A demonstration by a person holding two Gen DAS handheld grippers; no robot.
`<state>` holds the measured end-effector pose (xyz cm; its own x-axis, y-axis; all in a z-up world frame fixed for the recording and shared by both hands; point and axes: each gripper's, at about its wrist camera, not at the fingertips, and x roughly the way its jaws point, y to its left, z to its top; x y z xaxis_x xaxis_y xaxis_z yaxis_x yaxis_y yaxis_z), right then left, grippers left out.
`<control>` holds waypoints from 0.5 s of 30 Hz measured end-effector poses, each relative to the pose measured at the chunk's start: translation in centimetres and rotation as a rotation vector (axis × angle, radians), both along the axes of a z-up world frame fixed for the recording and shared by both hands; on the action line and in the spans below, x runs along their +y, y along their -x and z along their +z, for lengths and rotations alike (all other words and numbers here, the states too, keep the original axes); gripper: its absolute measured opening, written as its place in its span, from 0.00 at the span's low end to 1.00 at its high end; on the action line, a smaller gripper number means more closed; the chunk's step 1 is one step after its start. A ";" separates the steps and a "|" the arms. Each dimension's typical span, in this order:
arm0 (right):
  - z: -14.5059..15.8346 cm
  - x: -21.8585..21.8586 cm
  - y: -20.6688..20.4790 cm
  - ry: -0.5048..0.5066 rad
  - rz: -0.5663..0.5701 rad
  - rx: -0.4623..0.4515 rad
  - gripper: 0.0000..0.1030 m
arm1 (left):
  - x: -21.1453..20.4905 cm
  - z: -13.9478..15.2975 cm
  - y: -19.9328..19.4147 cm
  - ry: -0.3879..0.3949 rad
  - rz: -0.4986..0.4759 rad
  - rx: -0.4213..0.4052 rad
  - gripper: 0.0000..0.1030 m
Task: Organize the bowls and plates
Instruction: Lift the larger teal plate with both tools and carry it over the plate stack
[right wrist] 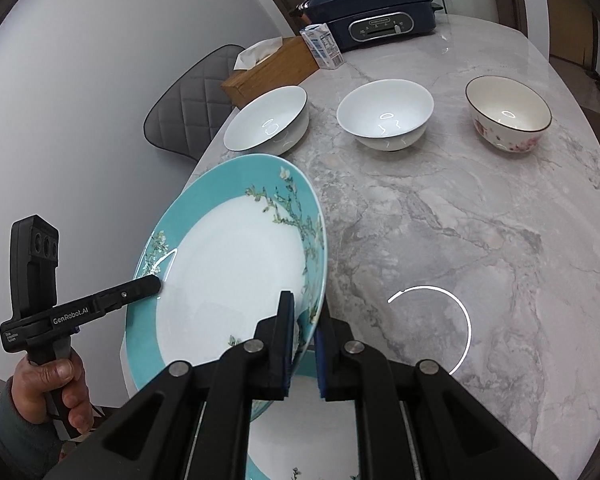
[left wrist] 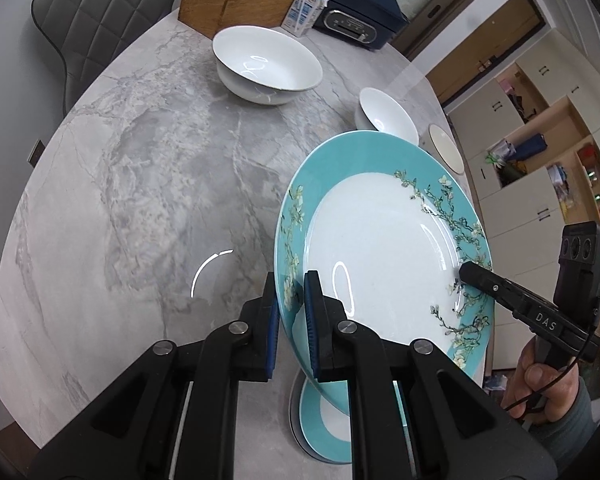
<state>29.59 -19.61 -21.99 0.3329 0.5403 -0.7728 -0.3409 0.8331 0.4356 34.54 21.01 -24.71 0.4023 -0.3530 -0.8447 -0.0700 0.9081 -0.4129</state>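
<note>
Table [right wrist: 440, 220]: grey marble, bearing all items. Plate [right wrist: 228, 280]: teal floral rim, held tilted above the near edge, directly over a matching plate [right wrist: 300, 440] lying flat; stacking looks underway, not yet set down. Bowls, far side, unstacked and apart: wide white bowl [right wrist: 266, 118] left, white bowl [right wrist: 384, 118] middle, floral bowl [right wrist: 508, 114] right; these remain to sort. Left gripper [left wrist: 291, 300]: clamped on the plate's left rim. Right gripper [right wrist: 304, 320]: clamped on its right rim.

Teal plate [right wrist: 228, 272] between both tools' fingers [right wrist: 286, 336]
</note>
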 end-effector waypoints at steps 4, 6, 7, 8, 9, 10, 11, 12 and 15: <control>-0.5 -1.5 2.2 0.009 -0.022 0.007 0.11 | -1.4 -0.3 2.0 0.007 -0.039 0.013 0.09; -1.1 -2.4 3.6 0.009 -0.040 0.021 0.11 | -2.3 -0.7 3.1 0.005 -0.060 0.023 0.09; -1.3 -2.8 4.2 0.012 -0.049 0.029 0.11 | -2.8 -1.0 3.6 0.001 -0.074 0.030 0.09; -1.7 -3.2 4.8 0.015 -0.057 0.038 0.11 | -3.2 -1.3 4.1 -0.002 -0.084 0.036 0.09; -2.0 -3.6 5.3 0.017 -0.065 0.046 0.11 | -3.7 -1.6 4.6 -0.002 -0.095 0.045 0.09; -2.5 -3.9 5.9 0.020 -0.075 0.056 0.11 | -4.1 -2.0 5.1 -0.002 -0.105 0.054 0.09; -2.9 -4.2 6.4 0.022 -0.082 0.066 0.11 | -4.4 -2.5 5.5 -0.001 -0.112 0.062 0.09; -3.3 -4.5 7.0 0.026 -0.089 0.073 0.11 | -4.7 -3.0 5.9 0.001 -0.119 0.072 0.09; -4.2 -5.2 8.3 0.039 -0.105 0.082 0.11 | -5.6 -4.1 7.2 0.004 -0.133 0.092 0.09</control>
